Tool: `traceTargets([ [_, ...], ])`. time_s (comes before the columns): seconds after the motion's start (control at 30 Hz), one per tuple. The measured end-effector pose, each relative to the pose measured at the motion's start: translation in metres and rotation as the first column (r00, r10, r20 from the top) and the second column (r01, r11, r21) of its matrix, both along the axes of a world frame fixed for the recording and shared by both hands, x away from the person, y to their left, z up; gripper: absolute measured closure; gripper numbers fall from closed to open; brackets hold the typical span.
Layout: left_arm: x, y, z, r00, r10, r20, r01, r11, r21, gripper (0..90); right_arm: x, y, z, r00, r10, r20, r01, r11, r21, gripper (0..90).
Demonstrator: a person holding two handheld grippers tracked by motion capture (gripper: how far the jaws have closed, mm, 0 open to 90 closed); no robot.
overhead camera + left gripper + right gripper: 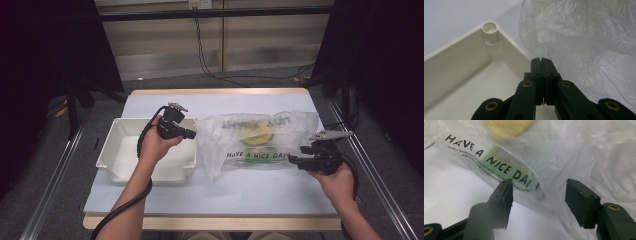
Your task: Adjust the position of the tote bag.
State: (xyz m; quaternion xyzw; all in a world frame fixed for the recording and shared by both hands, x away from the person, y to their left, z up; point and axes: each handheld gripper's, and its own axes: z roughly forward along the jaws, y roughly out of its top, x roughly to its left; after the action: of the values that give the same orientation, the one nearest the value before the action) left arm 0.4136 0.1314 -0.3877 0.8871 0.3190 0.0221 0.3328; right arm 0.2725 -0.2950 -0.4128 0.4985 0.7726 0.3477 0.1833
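High view: we see a clear plastic bag (260, 142) lying on the table (250, 197), just right of a white tray (120, 150) that looks bare inside. Something yellow (256, 133) sits in the bag under the printed words. Our left gripper (187, 133) hovers over the tray's right edge, tip close to the bag's left side; our right gripper (295, 160) is at the bag's lower right corner.

Left gripper view: the left gripper (541, 60) has its jaws pressed together with nothing visible between them (the bag (584, 37) lies just ahead, the tray (461, 75) below and to the left).

Right gripper view: the right gripper (537, 195) is spread wide, its jaws on either side of a fold of the bag (564, 157) but not yet pinching it. The yellow thing (509, 126) blurs at the top.

Progress: we judge the work is barely begun. The bag is ungripped and its contents are inside; what seems left is taking hold, opening it and moving the yellow thing to the tray.
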Motion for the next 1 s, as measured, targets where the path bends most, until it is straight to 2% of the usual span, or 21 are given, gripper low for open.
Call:
traceTargets([
  [0.07, 0.000, 0.000, 0.000, 1.0000, -0.001, -0.002, 0.001, 1.0000, -0.002, 88.7, -0.001, -0.002, 0.001, 1.0000, -0.005, 0.001, 0.005, 1.000, 0.000, 40.3],
  [0.1, 0.000, -0.001, 0.000, 1.0000, 0.005, -0.005, -0.005, 1.0000, -0.004, 88.7, -0.001, -0.003, 0.002, 1.0000, -0.009, 0.000, 0.009, 1.000, 0.006, 45.4],
  [0.13, 0.000, -0.001, 0.000, 1.0000, 0.002, -0.003, -0.002, 1.0000, -0.003, 88.7, -0.002, -0.005, 0.003, 1.0000, 0.002, -0.002, -0.002, 1.000, 0.013, 54.5],
  [0.17, 0.000, -0.001, 0.001, 1.0000, -0.004, -0.004, 0.004, 1.0000, 0.008, 88.7, -0.004, -0.007, 0.003, 0.9998, 0.021, -0.001, -0.021, 0.999, 0.028, 74.3],
  [0.23, 0.000, -0.001, 0.001, 1.0000, -0.003, -0.006, 0.003, 1.0000, 0.006, 88.7, -0.004, -0.008, 0.004, 0.9997, 0.022, -0.003, -0.022, 0.999, 0.036, 77.1],
  [0.27, -0.001, -0.002, 0.001, 1.0000, 0.006, -0.006, -0.006, 1.0000, -0.001, 88.7, -0.005, -0.008, 0.005, 0.9998, 0.020, 0.000, -0.020, 0.999, 0.026, 86.0],
  [0.3, -0.001, -0.003, 0.002, 1.0000, -0.002, -0.003, 0.002, 1.0000, 0.009, 88.6, -0.005, -0.008, 0.005, 0.9998, 0.021, 0.003, -0.021, 0.999, 0.025, 89.9],
  [0.5, 0.000, -0.002, 0.003, 1.0000, 0.002, -0.009, -0.002, 0.9999, 0.011, 88.1, -0.002, -0.009, 0.007, 0.9999, 0.006, -0.008, -0.006, 0.999, 0.040, 90.0],
  [0.53, 0.000, -0.002, 0.003, 1.0000, 0.001, -0.005, -0.001, 1.0000, 0.009, 88.0, -0.002, -0.009, 0.008, 1.0000, 0.007, 0.004, -0.007, 0.999, 0.043, 86.8],
  [0.57, 0.001, -0.002, 0.004, 1.0000, -0.003, -0.003, 0.003, 0.9999, 0.012, 87.5, -0.002, -0.008, 0.009, 0.9999, -0.007, 0.015, 0.006, 0.999, 0.037, 69.4],
  [0.6, 0.000, -0.002, 0.005, 1.0000, 0.000, -0.002, 0.000, 0.9999, 0.013, 87.2, -0.001, -0.008, 0.010, 0.9995, -0.029, 0.013, 0.029, 0.999, 0.027, 59.3],
  [0.7, 0.000, -0.001, 0.007, 1.0000, -0.001, 0.000, 0.001, 0.9999, 0.013, 86.9, -0.001, -0.008, 0.011, 0.9999, -0.012, 0.003, 0.012, 0.999, 0.039, 61.1],
  [0.77, -0.001, -0.001, 0.009, 1.0000, 0.009, 0.002, -0.009, 1.0000, 0.000, 86.7, -0.003, -0.008, 0.011, 0.9999, -0.014, -0.004, 0.014, 0.999, 0.032, 58.0],
  [0.83, -0.001, -0.001, 0.011, 1.0000, 0.005, 0.005, -0.005, 1.0000, 0.000, 86.3, -0.005, -0.009, 0.012, 1.0000, -0.008, -0.006, 0.008, 0.999, 0.048, 58.2],
  [0.9, -0.002, -0.001, 0.012, 0.9998, 0.016, 0.008, -0.016, 0.9999, -0.006, 86.2, -0.008, -0.007, 0.012, 1.0000, -0.004, 0.004, 0.004, 0.999, 0.044, 57.3],
  [0.93, -0.001, 0.001, 0.014, 1.0000, -0.002, 0.008, 0.002, 0.9999, 0.011, 86.2, -0.009, -0.005, 0.014, 0.9998, -0.005, 0.021, 0.005, 0.999, 0.033, 55.9],
  [1.0, -0.001, 0.000, 0.016, 1.0000, -0.006, 0.007, 0.006, 0.9999, 0.014, 85.5, -0.010, 0.002, 0.016, 0.9997, 0.010, 0.025, -0.011, 0.999, 0.048, 55.2],
])
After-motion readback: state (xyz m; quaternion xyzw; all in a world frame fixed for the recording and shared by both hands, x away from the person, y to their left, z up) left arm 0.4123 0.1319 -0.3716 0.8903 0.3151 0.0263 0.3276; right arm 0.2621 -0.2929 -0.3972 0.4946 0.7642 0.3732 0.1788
